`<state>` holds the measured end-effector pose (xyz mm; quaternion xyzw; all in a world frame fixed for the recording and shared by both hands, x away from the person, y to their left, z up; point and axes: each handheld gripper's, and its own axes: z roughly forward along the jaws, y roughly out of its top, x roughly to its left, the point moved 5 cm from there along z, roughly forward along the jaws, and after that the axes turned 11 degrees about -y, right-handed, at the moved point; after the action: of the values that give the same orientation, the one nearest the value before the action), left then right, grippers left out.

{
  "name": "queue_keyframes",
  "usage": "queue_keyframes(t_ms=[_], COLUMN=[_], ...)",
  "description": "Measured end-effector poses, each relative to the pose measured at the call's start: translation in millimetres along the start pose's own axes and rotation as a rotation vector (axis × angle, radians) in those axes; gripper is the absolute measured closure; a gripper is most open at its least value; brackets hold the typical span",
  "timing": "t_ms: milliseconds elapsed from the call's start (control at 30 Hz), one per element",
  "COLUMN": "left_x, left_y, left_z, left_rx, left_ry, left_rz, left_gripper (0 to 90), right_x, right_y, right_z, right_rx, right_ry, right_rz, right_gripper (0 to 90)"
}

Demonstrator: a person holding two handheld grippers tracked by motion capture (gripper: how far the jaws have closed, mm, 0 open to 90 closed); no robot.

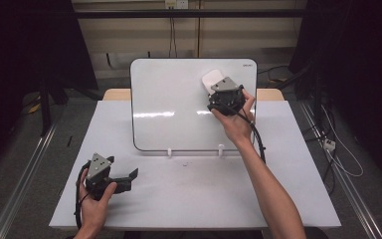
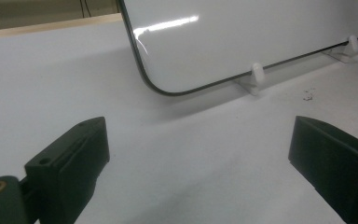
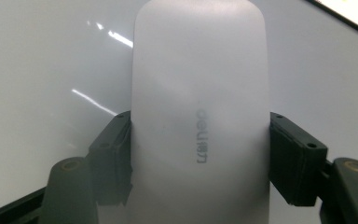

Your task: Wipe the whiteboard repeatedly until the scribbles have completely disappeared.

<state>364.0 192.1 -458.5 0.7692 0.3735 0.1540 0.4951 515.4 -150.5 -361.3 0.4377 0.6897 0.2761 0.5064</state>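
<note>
Right claw (image 1: 218, 88) clamped on a white eraser (image 3: 200, 116) — the eraser sits between both pads, its rounded end jutting beyond them against the upper right of the whiteboard (image 1: 169, 99). Left claw (image 1: 124, 178) — jaws wide apart, holding nothing — low over the counter (image 1: 189, 194), well apart from the eraser.

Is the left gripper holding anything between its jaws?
No, the left gripper has its jaws standing wide apart over the bare white table, with nothing between them.
</note>
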Motion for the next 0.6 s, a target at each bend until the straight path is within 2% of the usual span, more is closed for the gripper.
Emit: queue_keyframes(t_ms=[100, 167, 233, 300, 500, 533, 600], left_x=[0.8, 1.3, 0.9, 1.0, 3.5, 3.4, 2.9], left_y=[-0.5, -0.6, -0.7, -1.2, -2.7, -2.7, -2.5], left_z=[-0.1, -0.2, -1.2, -2.6, -5.0, -4.9, -4.8], left_rx=[0.004, 0.005, 0.002, -0.001, -0.001, 0.000, -0.002], left_ry=[0.004, 0.006, 0.005, 0.003, 0.012, 0.012, 0.012], left_rz=[0.002, 0.002, 0.000, 0.001, -0.014, -0.013, -0.011], left_gripper=[5.0, 5.0, 5.0, 5.0, 5.0, 5.0, 5.0], right_x=[2.2, -1.1, -8.2, -20.8, -78.3, -84.0, -90.3], right_y=[-3.6, -4.5, -5.8, -7.0, -14.6, -16.3, -18.1], right_z=[-3.5, -3.6, -1.6, 1.8, 10.1, 10.8, 11.4], right_rx=[-0.003, 0.006, 0.009, 0.017, 0.061, 0.070, 0.072], right_ry=[0.014, 0.026, 0.012, -0.013, -0.069, -0.085, -0.086], right_rz=[-0.007, 0.009, 0.015, 0.032, 0.168, 0.169, 0.183], right_gripper=[31.5, 31.5, 31.5, 31.5, 31.6, 31.5, 31.5])
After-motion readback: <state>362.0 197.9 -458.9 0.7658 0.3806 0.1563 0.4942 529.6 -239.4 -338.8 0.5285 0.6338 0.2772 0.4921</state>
